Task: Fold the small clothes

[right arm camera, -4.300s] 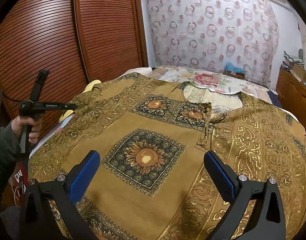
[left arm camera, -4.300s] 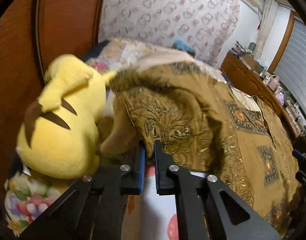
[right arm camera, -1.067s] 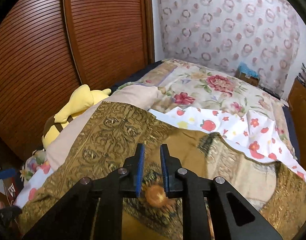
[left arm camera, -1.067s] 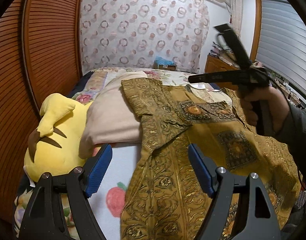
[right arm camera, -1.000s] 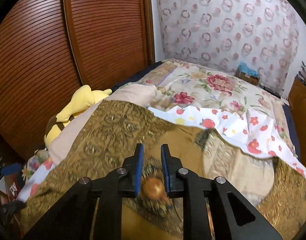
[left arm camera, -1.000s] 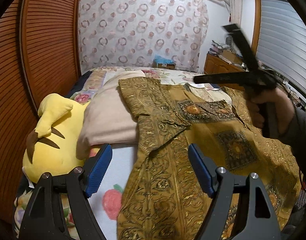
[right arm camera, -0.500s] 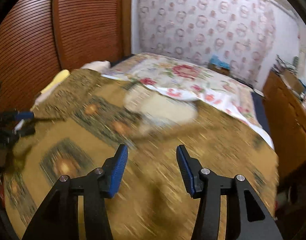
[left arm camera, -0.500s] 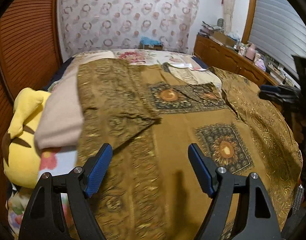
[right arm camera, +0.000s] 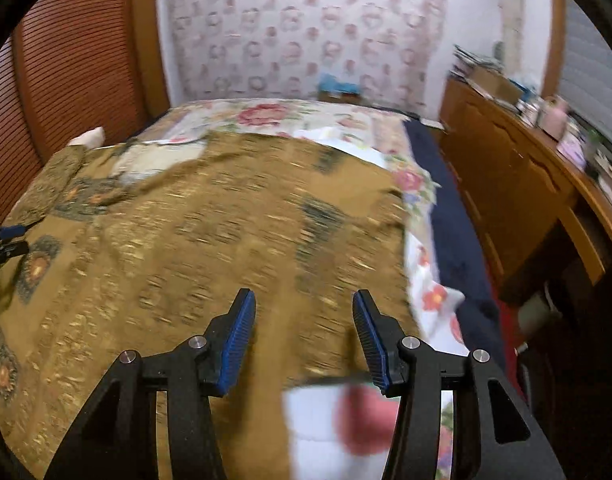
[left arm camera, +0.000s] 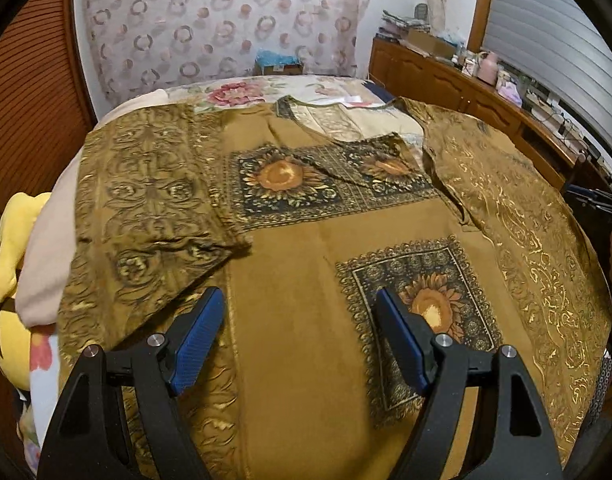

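Our left hand-held gripper (left arm camera: 297,330) hangs over the garment with jaws spread wide, nothing between the blue pads (left arm camera: 195,336), not touching cloth as far as we can tell. Our right hand-held gripper (right arm camera: 303,338) has jaws parted about halfway and empty, over the near right edge of the cloth; that view is motion-blurred, so we can't tell height above the fabric. The task item, a brown-and-gold patterned shirt with sunflower panels (left arm camera: 306,264), lies spread flat across the bed (right arm camera: 438,248), front up. Its left sleeve (left arm camera: 145,200) is folded in over the body, diagonal edge ending just beside the upper sunflower panel. The right sleeve and side (left arm camera: 518,216) are unfolded and run toward the bed's right edge. On the left, a beige pillow (left arm camera: 45,256) touches the shirt, with a yellow plush toy (left arm camera: 9,280) beside it. We judge the next step is the right side. Risks: the fabric looks thin and slippery, so a shallow pinch may slip out mid-fold, or the pads may grab the floral bedsheet (right arm camera: 426,292) underneath along with the hem. Lifting the right side too high could drag the body and undo the left fold. Cloth near the bed edge could slide off if tugged outward.
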### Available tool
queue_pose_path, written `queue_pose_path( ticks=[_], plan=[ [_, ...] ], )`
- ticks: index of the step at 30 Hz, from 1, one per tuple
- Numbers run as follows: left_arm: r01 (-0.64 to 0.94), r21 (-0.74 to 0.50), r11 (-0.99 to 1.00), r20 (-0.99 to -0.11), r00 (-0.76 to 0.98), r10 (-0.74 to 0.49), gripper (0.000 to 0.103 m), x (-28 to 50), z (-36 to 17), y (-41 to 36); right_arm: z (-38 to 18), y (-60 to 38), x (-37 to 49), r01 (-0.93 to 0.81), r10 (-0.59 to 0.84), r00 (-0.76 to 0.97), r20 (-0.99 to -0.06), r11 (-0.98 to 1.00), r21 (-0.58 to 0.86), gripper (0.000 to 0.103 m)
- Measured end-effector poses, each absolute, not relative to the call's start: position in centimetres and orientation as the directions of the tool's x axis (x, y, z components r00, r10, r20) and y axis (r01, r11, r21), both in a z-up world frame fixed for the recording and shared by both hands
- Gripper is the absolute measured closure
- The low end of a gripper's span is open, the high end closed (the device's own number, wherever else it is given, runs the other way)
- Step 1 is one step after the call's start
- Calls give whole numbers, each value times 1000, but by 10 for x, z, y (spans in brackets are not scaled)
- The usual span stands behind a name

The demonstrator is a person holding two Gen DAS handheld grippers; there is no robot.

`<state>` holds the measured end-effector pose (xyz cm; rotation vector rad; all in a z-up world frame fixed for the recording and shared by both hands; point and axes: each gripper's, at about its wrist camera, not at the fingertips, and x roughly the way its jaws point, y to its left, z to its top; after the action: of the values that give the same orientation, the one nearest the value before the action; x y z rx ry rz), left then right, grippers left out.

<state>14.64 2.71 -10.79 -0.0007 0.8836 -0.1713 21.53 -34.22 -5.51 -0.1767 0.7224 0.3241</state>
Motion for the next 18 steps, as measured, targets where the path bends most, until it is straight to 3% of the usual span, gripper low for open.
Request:
queue_pose_path(
  ticks=[18],
  plan=[
    [179, -13, 984, -788, 604, -120, 19, 154, -116, 11, -58, -353, 246, -264, 222, 645, -731, 963, 59, 51]
  ],
)
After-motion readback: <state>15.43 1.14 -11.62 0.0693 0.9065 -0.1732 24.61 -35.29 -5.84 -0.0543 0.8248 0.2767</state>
